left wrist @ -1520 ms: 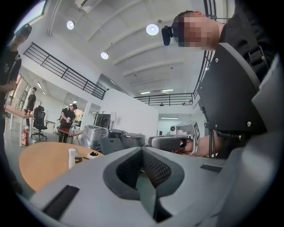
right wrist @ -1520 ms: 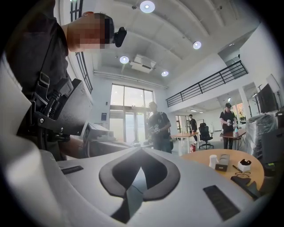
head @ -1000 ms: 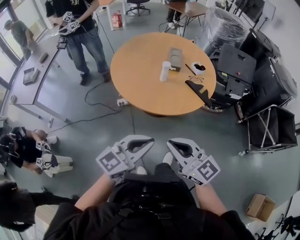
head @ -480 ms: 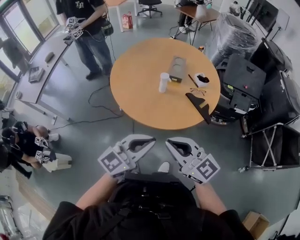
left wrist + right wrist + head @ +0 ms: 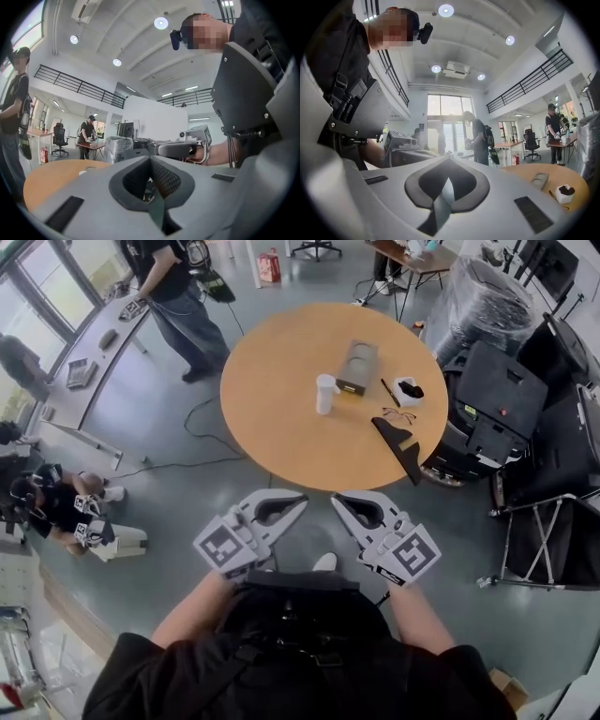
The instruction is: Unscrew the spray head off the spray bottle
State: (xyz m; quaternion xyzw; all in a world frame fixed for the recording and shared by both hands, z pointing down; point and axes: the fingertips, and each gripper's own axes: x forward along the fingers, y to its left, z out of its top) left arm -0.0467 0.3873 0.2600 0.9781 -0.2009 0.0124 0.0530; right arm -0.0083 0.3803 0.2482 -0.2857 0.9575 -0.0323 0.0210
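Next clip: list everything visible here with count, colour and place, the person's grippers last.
round wooden table: one, tan, centre of floor
white upright bottle: one, white, mid-table
grey moulded tray: one, grey, right of bottle
small white dish: one, dark contents, table's right side
eyeglasses: one pair, dark, near dish
black wedge-shaped piece: one, black, table's right edge
standing person: one, upper left
crouching person: one, left
black cases: several, right of table
left gripper: grey, shut, empty
right gripper: grey, shut, empty

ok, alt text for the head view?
A person holds the left claw and right claw, both shut and empty, side by side over a grey floor, short of a round table. On it stand a white bottle and a grey box; other people work at the left.
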